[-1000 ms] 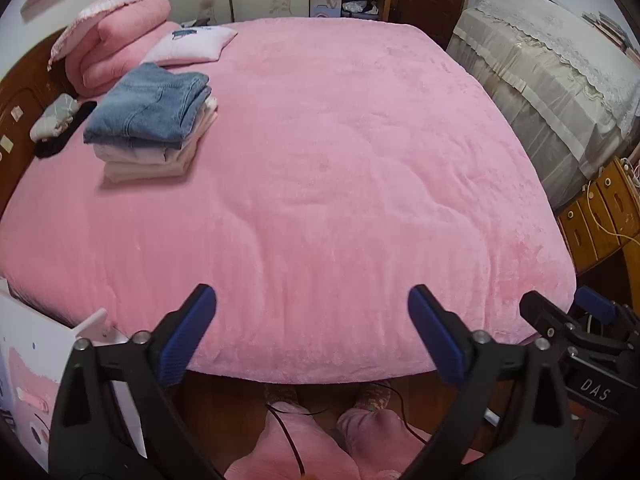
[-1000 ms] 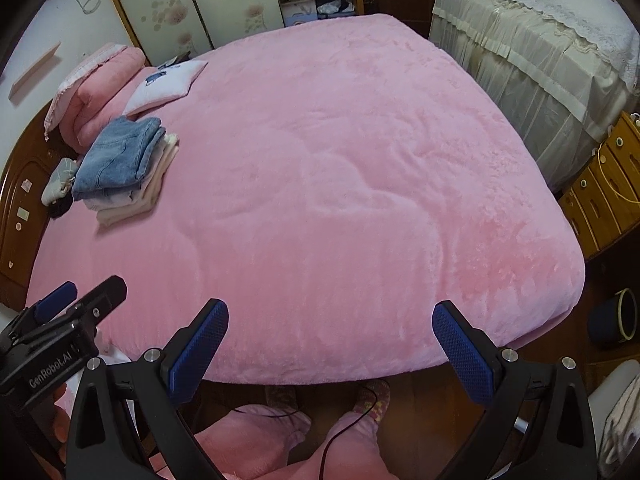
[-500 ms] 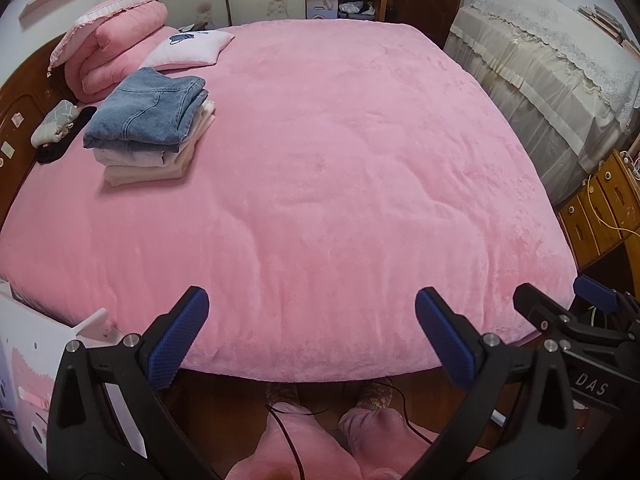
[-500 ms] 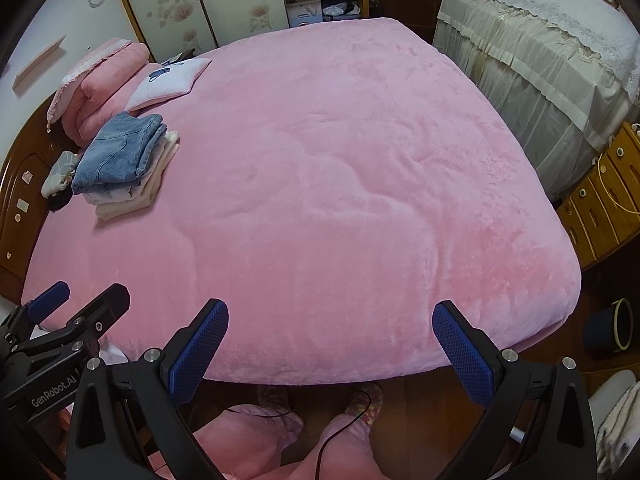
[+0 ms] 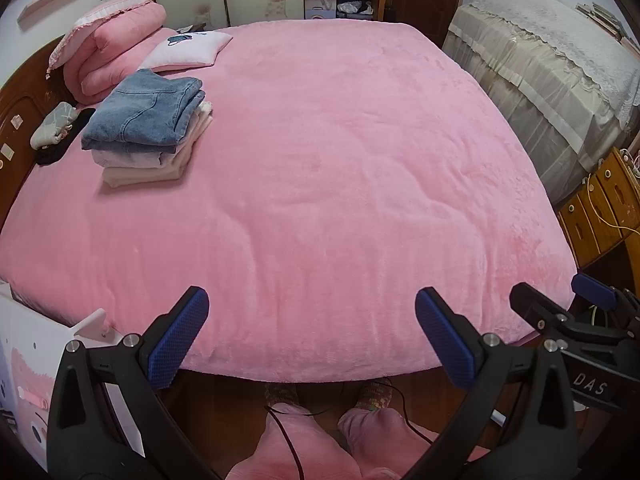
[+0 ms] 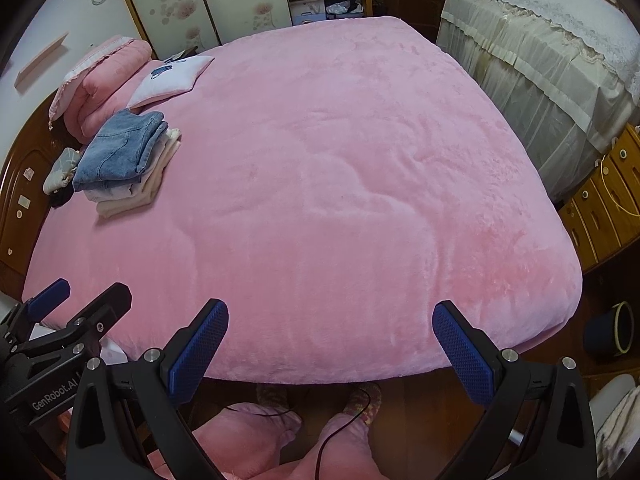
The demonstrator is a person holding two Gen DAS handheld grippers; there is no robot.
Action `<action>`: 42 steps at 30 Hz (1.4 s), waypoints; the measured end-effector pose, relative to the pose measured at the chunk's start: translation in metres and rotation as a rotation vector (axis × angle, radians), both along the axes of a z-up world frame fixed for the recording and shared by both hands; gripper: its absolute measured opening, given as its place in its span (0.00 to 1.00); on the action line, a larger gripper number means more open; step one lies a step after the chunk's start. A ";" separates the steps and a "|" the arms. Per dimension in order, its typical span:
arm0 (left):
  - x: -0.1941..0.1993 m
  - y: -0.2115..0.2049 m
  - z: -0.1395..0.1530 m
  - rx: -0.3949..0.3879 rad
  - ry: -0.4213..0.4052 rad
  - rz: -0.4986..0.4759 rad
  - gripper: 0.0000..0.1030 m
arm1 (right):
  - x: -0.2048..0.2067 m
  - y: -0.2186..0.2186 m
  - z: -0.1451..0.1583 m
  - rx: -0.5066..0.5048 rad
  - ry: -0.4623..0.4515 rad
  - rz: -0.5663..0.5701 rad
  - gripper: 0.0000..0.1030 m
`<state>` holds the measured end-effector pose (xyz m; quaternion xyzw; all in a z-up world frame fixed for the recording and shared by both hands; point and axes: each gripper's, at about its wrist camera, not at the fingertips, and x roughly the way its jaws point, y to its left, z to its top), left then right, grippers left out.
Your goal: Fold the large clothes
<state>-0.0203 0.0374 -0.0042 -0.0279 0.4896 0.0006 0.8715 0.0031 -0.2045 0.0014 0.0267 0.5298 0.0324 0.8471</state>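
A stack of folded clothes (image 5: 146, 132) lies on the far left of the pink bed (image 5: 340, 184), blue jeans on top of pale garments; the right wrist view shows the same stack (image 6: 120, 164). My left gripper (image 5: 312, 332) hangs open over the bed's near edge with nothing between its blue pads. My right gripper (image 6: 330, 346) is open too, empty, at the same edge. Each gripper shows at the side of the other's view. No unfolded garment lies on the bed.
Pink folded quilt (image 5: 112, 60) and a white pillow (image 5: 188, 50) sit by the wooden headboard. A covered piece of furniture (image 5: 560, 64) and wooden drawers (image 5: 600, 208) stand on the right. The person's pink-clad legs (image 5: 320, 440) stand at the bed's foot. A white box (image 5: 24, 360) is at left.
Both grippers have drawn back and risen slightly from the bed, staying open. Nothing on the bed has moved.
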 end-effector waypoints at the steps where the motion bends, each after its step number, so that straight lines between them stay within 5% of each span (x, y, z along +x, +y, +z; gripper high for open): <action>1: 0.000 -0.001 0.000 0.002 0.000 0.001 0.99 | 0.000 0.000 0.000 0.000 0.002 0.001 1.00; 42: 0.001 -0.010 0.007 0.011 -0.015 0.019 0.99 | 0.002 -0.002 0.004 -0.012 -0.010 0.011 1.00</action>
